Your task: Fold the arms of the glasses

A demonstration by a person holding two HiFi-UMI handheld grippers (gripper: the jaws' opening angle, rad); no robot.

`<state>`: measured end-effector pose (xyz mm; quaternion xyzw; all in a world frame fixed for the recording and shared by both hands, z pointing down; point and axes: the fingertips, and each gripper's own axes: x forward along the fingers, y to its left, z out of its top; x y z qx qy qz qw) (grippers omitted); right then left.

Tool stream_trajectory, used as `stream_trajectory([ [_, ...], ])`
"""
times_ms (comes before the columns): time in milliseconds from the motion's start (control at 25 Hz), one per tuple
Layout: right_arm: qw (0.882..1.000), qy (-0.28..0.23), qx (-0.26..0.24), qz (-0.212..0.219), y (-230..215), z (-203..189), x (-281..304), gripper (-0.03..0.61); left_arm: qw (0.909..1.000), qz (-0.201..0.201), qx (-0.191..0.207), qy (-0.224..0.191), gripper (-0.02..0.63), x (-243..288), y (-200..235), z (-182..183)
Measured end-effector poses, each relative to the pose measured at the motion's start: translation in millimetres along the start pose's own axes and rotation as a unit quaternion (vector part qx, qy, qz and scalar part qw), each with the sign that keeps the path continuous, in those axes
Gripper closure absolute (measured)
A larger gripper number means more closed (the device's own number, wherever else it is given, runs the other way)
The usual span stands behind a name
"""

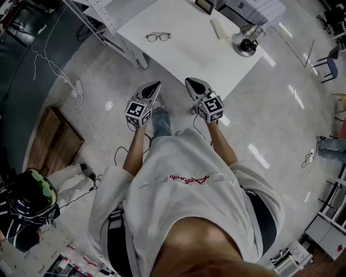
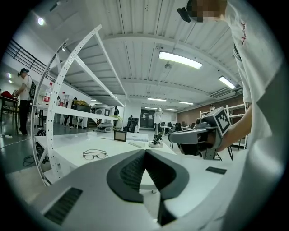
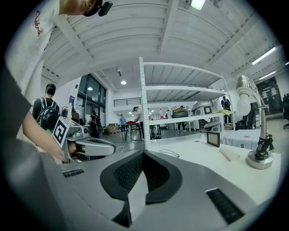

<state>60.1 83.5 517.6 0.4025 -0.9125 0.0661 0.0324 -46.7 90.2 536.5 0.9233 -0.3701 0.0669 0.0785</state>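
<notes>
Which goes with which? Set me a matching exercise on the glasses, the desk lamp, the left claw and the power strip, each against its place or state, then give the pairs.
1. glasses
2. desk lamp
3. left claw
4. power strip

A. on the floor, left of the table
B. shut and empty, short of the table
C. standing near the table's right corner
D. lying on the table's left part

Pairs: 1-D, 2-C, 3-B, 4-A

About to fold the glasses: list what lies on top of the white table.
On the white table: the glasses, arms open, a desk lamp, a pale strip and a small dark frame. Nothing covers it; its far end leaves the head view.
</notes>
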Motion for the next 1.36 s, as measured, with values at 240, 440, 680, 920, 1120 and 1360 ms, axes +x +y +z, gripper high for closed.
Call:
stream_trajectory([
  [240,1.0,-0.002,-0.006,0.007,22,-2,-30,0.572,1.0,0.007,0.0,-0.004,0.585,-21,-32,-4],
  [440,1.0,-0.004,-0.004,0.009,33,-4,-48,0.572,0.9999,0.012,-0.003,-0.006,0.586,-34,-52,-6],
  [680,1.0,-0.003,-0.006,0.008,42,-7,-49,0.572,1.0,0.007,0.0,-0.005,0.585,-41,-57,-8],
  [920,1.0,0.002,-0.008,0.011,49,-14,-45,0.572,0.9999,0.007,-0.001,-0.007,0.584,-44,-53,-14],
  [1120,1.0,0.003,-0.012,0.011,52,-11,-45,0.572,0.9999,0.01,-0.003,-0.011,0.586,-48,-53,-13],
  [1360,1.0,0.001,-0.016,0.014,55,-12,-36,0.572,0.9998,0.009,0.002,-0.015,0.585,-50,-45,-13],
])
